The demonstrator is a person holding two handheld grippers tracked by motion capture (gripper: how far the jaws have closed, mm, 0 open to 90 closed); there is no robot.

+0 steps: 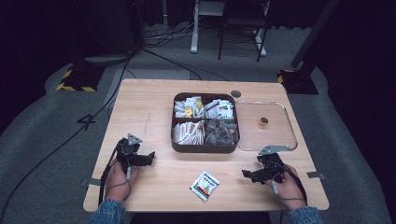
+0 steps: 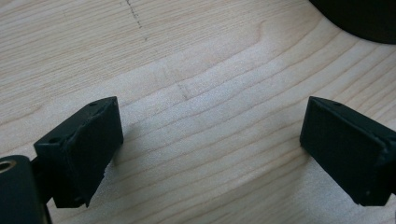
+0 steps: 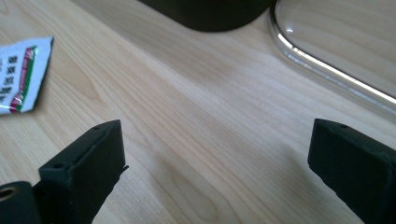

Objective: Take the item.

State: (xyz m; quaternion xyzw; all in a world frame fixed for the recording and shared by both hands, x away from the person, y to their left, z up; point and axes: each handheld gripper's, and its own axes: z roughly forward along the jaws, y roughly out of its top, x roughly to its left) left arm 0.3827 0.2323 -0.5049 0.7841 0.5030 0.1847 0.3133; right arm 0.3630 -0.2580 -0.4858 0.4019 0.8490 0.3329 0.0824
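Just in front of the brown box (image 1: 204,148), a sachet (image 1: 204,185) lies on the tabletop (image 1: 154,116), nearer the right gripper (image 1: 249,175), fingers spread and empty, than the left gripper (image 1: 150,156), likewise spread.

I see the sachet (image 1: 204,185) lying flat on the wooden table (image 1: 154,107), near its front edge, between my two hands and touching neither. It is a small white packet with red and green print and some dark text, turned at an angle to the table edge. In the right gripper view, its corner (image 3: 21,74) appears at the left.
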